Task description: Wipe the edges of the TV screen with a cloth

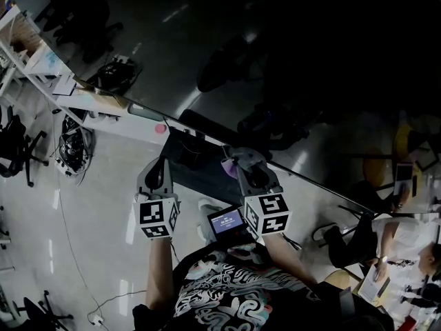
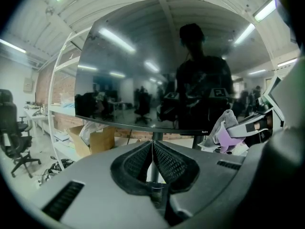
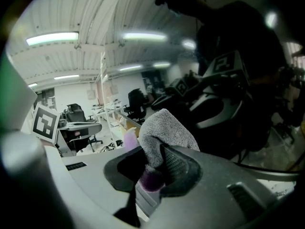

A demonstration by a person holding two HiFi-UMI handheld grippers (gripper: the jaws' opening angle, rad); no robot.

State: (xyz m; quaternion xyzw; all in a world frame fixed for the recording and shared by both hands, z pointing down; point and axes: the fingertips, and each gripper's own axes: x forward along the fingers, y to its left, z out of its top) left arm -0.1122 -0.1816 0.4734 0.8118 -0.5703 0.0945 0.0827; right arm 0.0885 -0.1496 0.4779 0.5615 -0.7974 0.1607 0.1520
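nearest to us is the person's patterned shirt (image 1: 227, 298), with a small lit display (image 1: 226, 221) at the chest. both forearms stretch out from there, each ending in a cube of square markers.

the left hand-held gripper (image 2: 152, 146) is clenched on nothing. its ribbed pads (image 2: 167, 161) meet at the tips, and it hangs in the air just short of the lower edge of the tv screen (image 1: 296, 61).

the right hand-held gripper (image 3: 153, 162) is grasping the cloth (image 3: 164, 128), a grey and purple piece that bunches up above the jaws. in the head view the cloth sits right at the screen's lower edge, just to the right of the left hand-held gripper. we cannot tell whether it touches the frame.

the screen is large and dark. it mirrors the ceiling lights and the person holding both grippers.

to the left of the screen stands a white shelf rack (image 2: 59, 94), with a cardboard box (image 2: 93, 138) low beside it. a black office chair (image 2: 14, 137) is further left, and the pale floor (image 1: 103, 212) lies below.
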